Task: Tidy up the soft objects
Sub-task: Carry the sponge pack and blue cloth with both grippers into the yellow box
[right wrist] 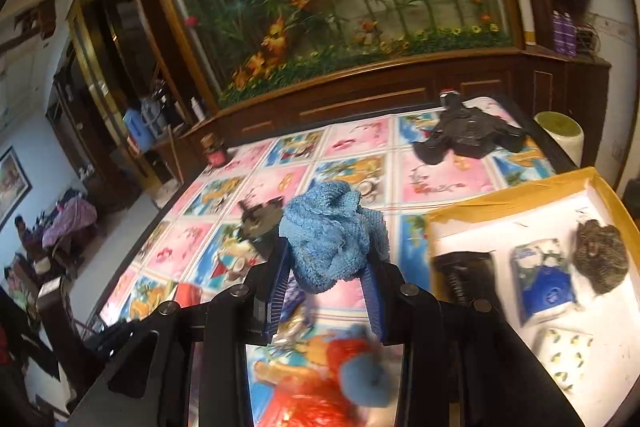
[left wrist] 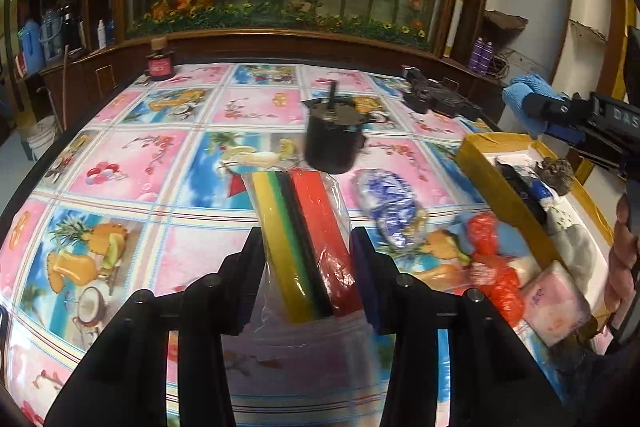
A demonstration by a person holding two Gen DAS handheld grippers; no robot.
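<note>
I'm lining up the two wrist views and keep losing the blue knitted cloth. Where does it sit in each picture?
Left wrist view: the blue knitted cloth is at the far right edge, clamped in the right gripper, above the yellow-rimmed box.
Right wrist view: the cloth is at centre, bunched between the gripper's blue pads.
Shared landmark: the black cup on the table.

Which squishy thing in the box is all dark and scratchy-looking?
The round brown scrubber at the far right of the box. The packet beside it is blue and white.
</note>
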